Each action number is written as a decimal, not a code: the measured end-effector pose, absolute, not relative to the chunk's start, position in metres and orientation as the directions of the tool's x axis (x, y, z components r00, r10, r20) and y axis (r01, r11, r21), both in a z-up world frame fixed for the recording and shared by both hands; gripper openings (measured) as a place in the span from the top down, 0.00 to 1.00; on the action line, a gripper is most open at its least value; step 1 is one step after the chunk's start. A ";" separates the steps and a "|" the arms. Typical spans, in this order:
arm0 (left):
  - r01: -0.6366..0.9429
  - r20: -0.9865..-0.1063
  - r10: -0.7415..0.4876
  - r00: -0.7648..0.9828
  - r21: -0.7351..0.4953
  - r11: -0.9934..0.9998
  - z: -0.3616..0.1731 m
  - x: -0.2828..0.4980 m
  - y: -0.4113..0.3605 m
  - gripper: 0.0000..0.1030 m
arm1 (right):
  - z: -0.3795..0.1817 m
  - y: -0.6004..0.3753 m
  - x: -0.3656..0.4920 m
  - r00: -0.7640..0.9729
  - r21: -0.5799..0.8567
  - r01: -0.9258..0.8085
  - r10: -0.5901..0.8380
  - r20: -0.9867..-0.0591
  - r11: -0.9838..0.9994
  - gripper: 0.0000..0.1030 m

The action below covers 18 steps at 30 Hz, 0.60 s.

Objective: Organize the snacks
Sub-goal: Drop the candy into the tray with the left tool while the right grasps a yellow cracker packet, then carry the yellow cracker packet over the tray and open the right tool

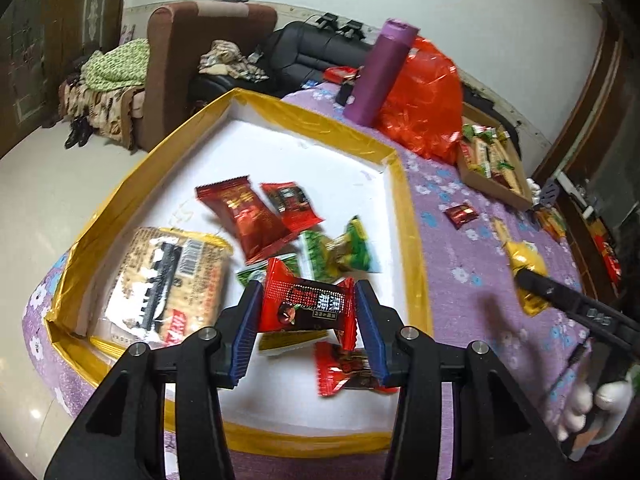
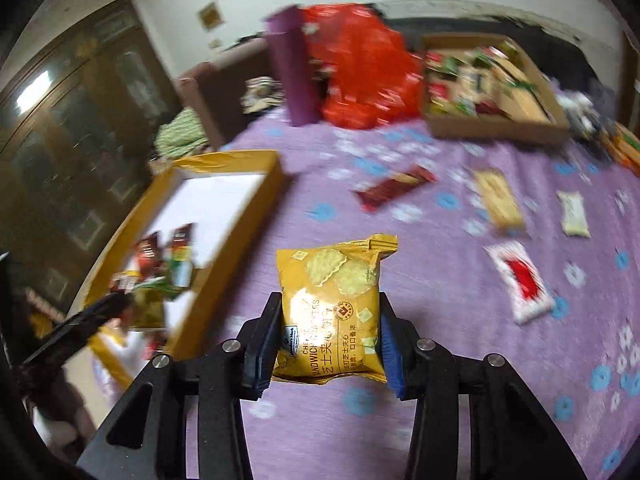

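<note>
My left gripper (image 1: 306, 312) is shut on a red and black snack packet (image 1: 308, 305) and holds it over the gold-rimmed white tray (image 1: 400, 184). The tray holds several packets: a large cracker pack (image 1: 168, 280), red packets (image 1: 248, 216) and green ones (image 1: 340, 252). My right gripper (image 2: 328, 340) is shut on a yellow sandwich cracker packet (image 2: 332, 304) above the purple cloth, right of the tray (image 2: 256, 200). That gripper and its yellow packet (image 1: 526, 276) also show at the right in the left wrist view.
A purple floral cloth (image 2: 460, 360) covers the table. Loose packets (image 2: 392, 188) lie on it, one white and red (image 2: 520, 280). A cardboard box of snacks (image 2: 492, 92), a red plastic bag (image 2: 360, 72) and a purple bottle (image 2: 290, 68) stand at the back.
</note>
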<state>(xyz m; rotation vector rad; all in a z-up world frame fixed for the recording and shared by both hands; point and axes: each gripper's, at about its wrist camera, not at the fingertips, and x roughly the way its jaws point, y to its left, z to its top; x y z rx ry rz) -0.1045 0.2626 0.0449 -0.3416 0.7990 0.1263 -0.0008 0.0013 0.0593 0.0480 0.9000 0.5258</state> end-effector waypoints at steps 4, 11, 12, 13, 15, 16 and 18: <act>-0.251 -0.759 -0.013 0.650 -0.231 0.940 0.035 -0.102 0.263 0.54 | 0.065 0.043 -0.002 0.467 0.247 -0.488 0.490 -0.737 0.837 0.57; -0.243 -0.718 -0.045 0.694 -0.293 0.925 0.048 -0.117 0.277 0.44 | 0.068 0.117 0.012 0.439 0.183 -0.578 0.492 -0.752 0.796 0.57; -0.244 -0.715 -0.048 0.697 -0.300 0.922 0.049 -0.118 0.280 0.44 | 0.067 0.127 0.017 0.437 0.171 -0.581 0.482 -0.759 0.796 0.57; -0.245 -0.712 -0.053 0.700 -0.309 0.919 0.050 -0.120 0.283 0.44 | 0.065 0.134 0.021 0.438 0.162 -0.581 0.474 -0.764 0.797 0.57; -0.240 -0.707 -0.055 0.705 -0.311 0.920 0.051 -0.122 0.286 0.41 | 0.061 0.152 0.033 0.434 0.147 -0.580 0.457 -0.776 0.801 0.57; -0.230 -0.705 -0.062 0.707 -0.311 0.922 0.051 -0.123 0.287 0.40 | 0.058 0.157 0.037 0.437 0.139 -0.577 0.447 -0.781 0.805 0.57; -0.217 -0.703 -0.081 0.707 -0.325 0.920 0.050 -0.122 0.289 0.39 | 0.052 0.169 0.048 0.442 0.117 -0.569 0.422 -0.791 0.814 0.57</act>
